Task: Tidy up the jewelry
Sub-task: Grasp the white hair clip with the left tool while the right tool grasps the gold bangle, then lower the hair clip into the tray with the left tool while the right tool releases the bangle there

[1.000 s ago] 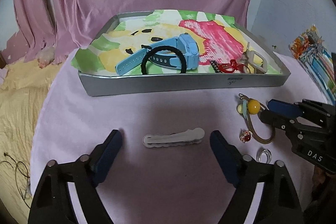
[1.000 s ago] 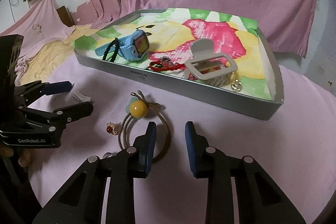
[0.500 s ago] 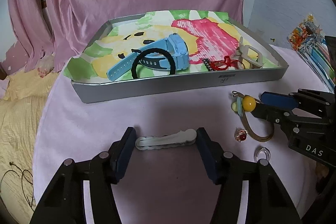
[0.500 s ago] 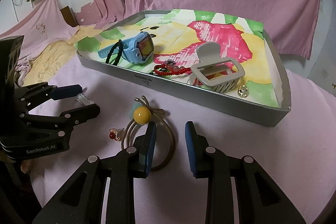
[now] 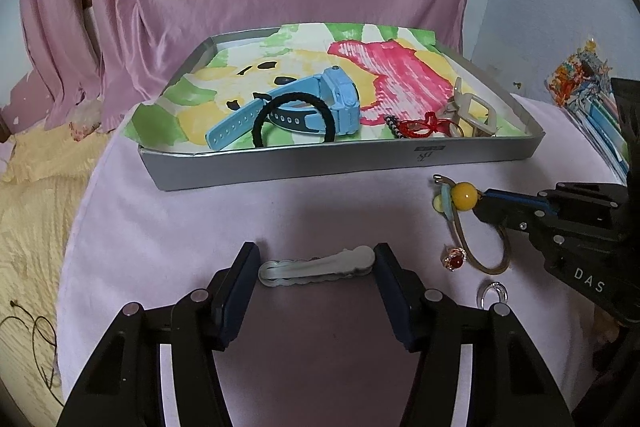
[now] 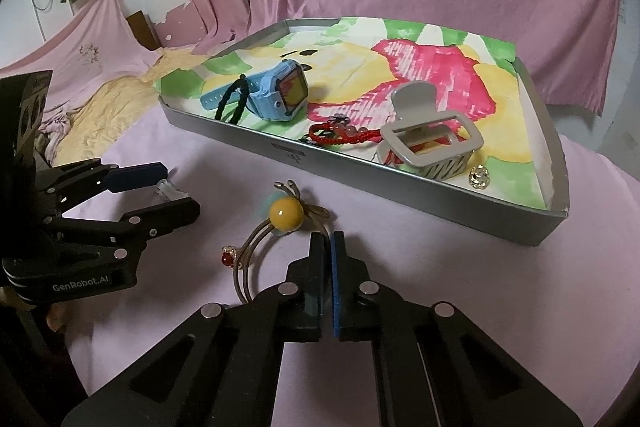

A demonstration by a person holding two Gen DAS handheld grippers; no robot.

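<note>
Left wrist view: the left claw brackets a pale scalloped hair clip lying flat on the pink-covered tabletop; its right pad touches the clip's end, while the left pad sits just beside the other end, so a firm grip cannot be told. To the right, the right claw is clenched, pads pressed together on the rim of a gold bangle bearing a yellow bead. A red-stone ring lies just beside the bangle, and a small silver ring rests nearer the camera. Behind them stands a grey tray lined with a green, yellow and pink drawing. Inside it are a blue watch with a black hair tie leaning against it, a red cord bracelet, a beige claw clip and a small gold trinket near the tray's right corner.
</note>
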